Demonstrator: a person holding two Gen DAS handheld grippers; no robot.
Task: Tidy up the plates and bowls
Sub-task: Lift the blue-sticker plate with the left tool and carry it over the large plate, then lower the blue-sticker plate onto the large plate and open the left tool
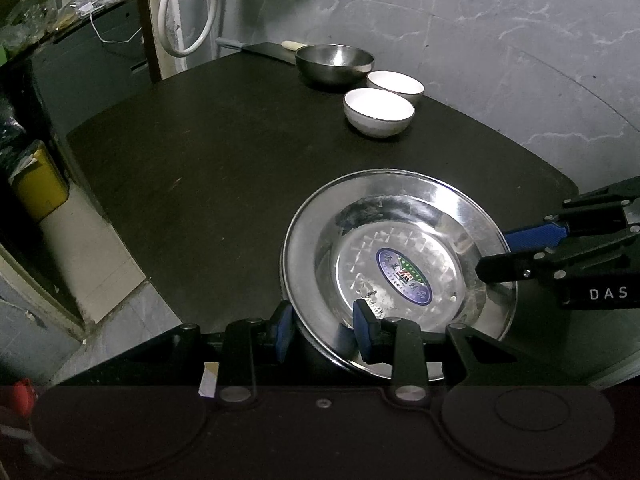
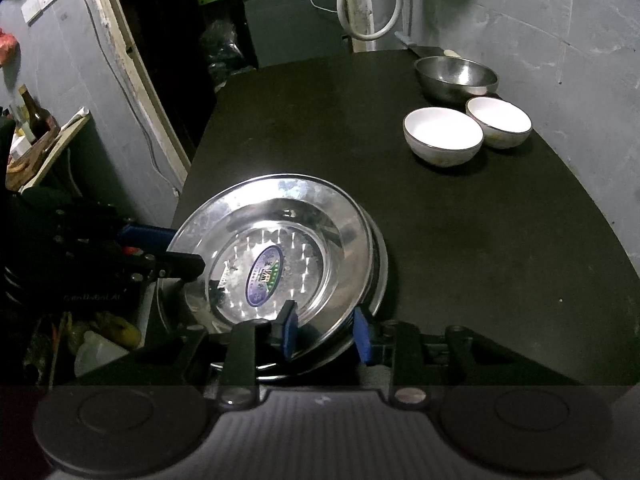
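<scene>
Both of your grippers straddle the rim of the top steel plate (image 1: 400,264) at the near table (image 1: 200,184) edge.

Left gripper (image 1: 326,330): part open, rim between the pads, contact unclear. Right gripper (image 2: 326,334): part open, pads clear of the rim, opposite side. Plate lies tilted on the plates (image 2: 380,264) beneath; white bowls (image 2: 442,136) well apart.
</scene>
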